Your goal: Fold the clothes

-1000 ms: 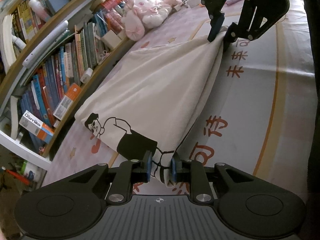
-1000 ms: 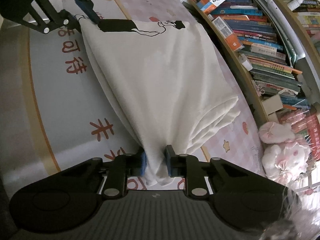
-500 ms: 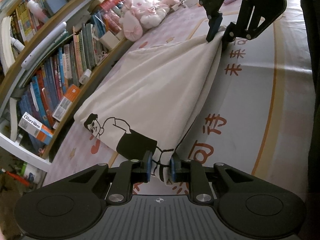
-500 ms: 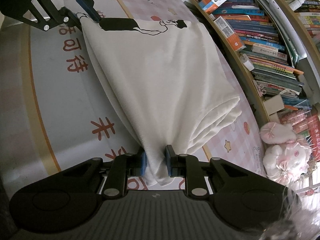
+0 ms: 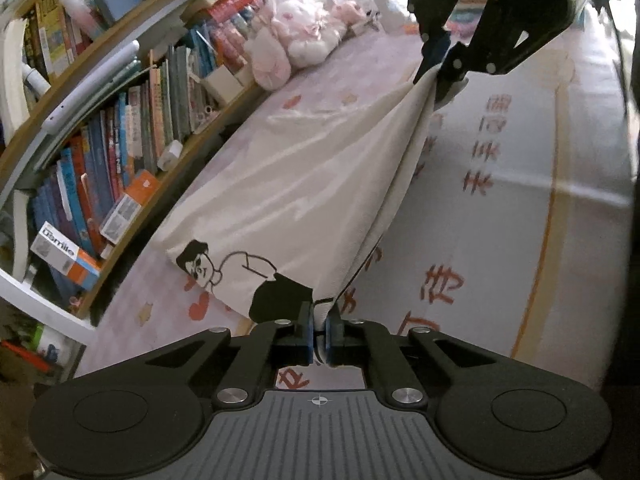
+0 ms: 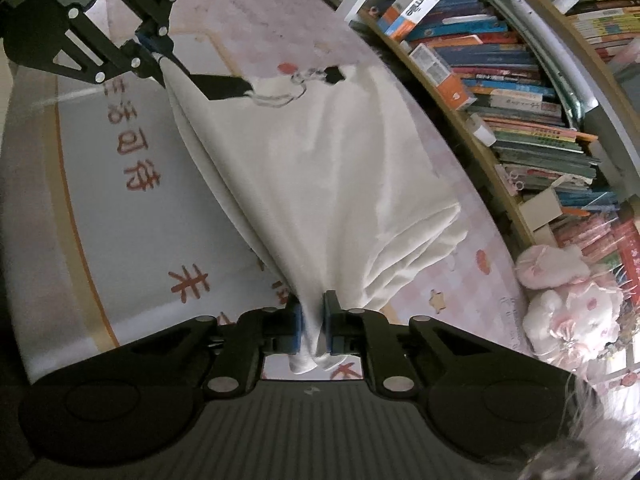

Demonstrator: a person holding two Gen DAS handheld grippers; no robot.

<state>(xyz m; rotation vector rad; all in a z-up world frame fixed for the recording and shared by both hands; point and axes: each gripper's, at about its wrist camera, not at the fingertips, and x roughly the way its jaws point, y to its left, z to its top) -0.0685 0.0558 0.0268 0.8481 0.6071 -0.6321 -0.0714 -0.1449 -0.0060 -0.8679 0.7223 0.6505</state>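
A bed sheet printed with red characters carries a cream garment, folded lengthwise, its near edge pulled up in a taut ridge between the two grippers and its far side lying beside the bookshelf. A pink plush toy sits at the shelf's foot. The left gripper is closing on the corner with the black cartoon print, cloth pinched between its blue pads. The right gripper is closing on the opposite plain corner, fabric bunched between its fingers.
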